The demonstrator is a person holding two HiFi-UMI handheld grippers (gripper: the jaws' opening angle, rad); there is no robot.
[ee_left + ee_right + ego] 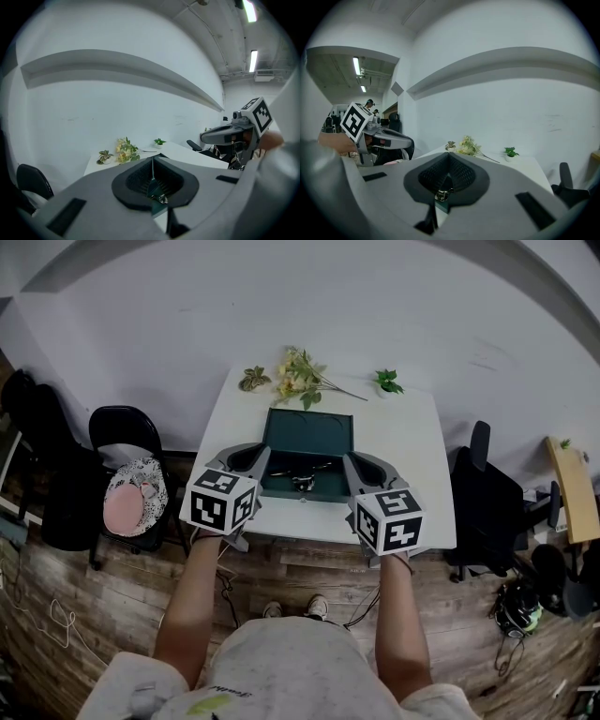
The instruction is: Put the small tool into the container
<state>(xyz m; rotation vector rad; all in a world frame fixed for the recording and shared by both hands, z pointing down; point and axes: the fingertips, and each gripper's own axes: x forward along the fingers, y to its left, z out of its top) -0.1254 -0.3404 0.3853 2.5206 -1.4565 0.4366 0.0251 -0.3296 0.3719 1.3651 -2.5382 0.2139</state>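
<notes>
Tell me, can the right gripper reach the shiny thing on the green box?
Probably yes: the shiny metal piece sits uncovered at the green box's front, near the right gripper, nothing between. Its shut jaws must open first.

Table: white rectangular table (412, 484), smooth, matt
Container: dark green box (309, 432), matt inside
Tool: small silver tool (302, 482), glossy metal
Floor: brown plank floor (66, 568), grained wood
</notes>
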